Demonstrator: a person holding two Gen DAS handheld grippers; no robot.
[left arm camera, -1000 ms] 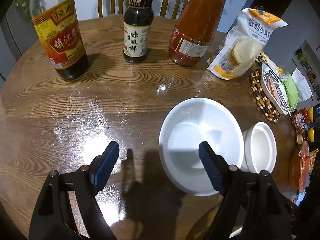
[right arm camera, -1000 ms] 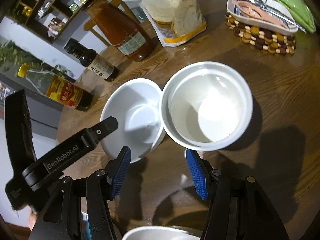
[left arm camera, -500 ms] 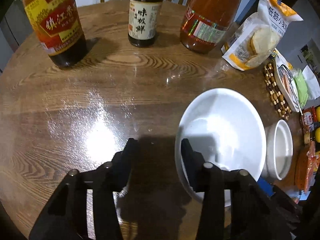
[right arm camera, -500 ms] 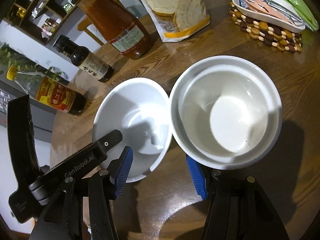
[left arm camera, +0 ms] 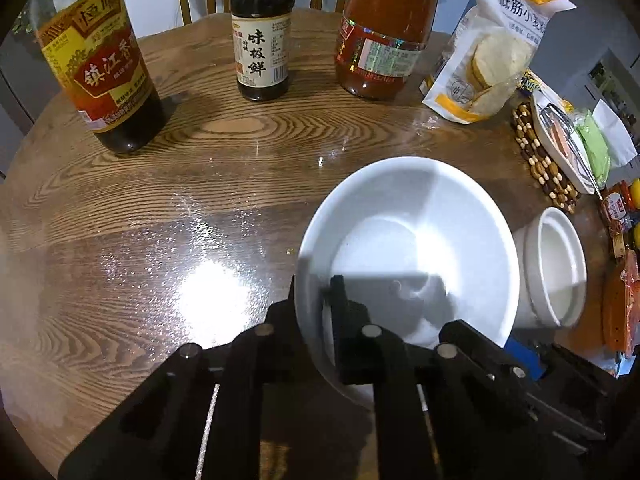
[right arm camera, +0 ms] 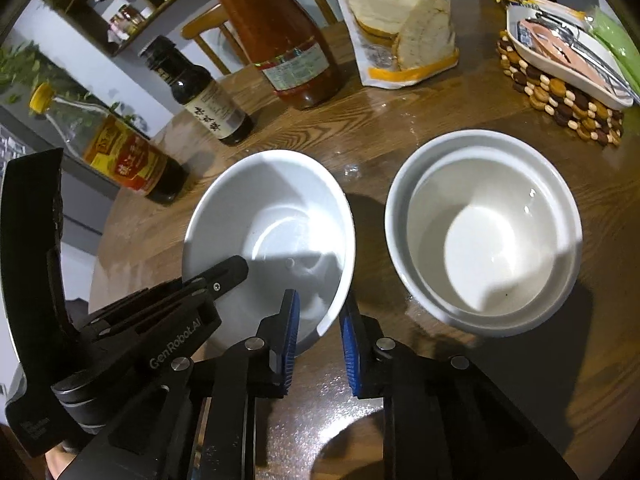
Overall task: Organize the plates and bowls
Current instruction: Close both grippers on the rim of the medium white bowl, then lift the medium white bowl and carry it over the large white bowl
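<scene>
A wide white bowl (left arm camera: 404, 240) sits on the wooden table (left arm camera: 180, 200). My left gripper (left arm camera: 312, 304) is closing, and its black fingers clamp the bowl's near-left rim, one inside and one outside. In the right wrist view the same bowl (right arm camera: 276, 208) has my right gripper (right arm camera: 319, 328) closing on its near-right rim, a blue pad on each side of the wall. The left gripper's finger (right arm camera: 234, 268) reaches into that bowl. To the right stand two nested white bowls (right arm camera: 480, 232), also visible in the left wrist view (left arm camera: 554, 268), with a small gap from the wide bowl.
At the back stand a vinegar bottle (left arm camera: 104, 80), a dark sauce bottle (left arm camera: 262, 48) and a red sauce bottle (left arm camera: 384, 40). A bag of white slices (left arm camera: 492, 52) and a dish on a beaded trivet (right arm camera: 560, 92) sit at the right. Chairs stand behind the table.
Both grippers' jaws went from wide apart to narrow on the wide bowl's rim. My right gripper shifted left, from in front of the nested bowls to the wide bowl. A gap has appeared between the bowls.
</scene>
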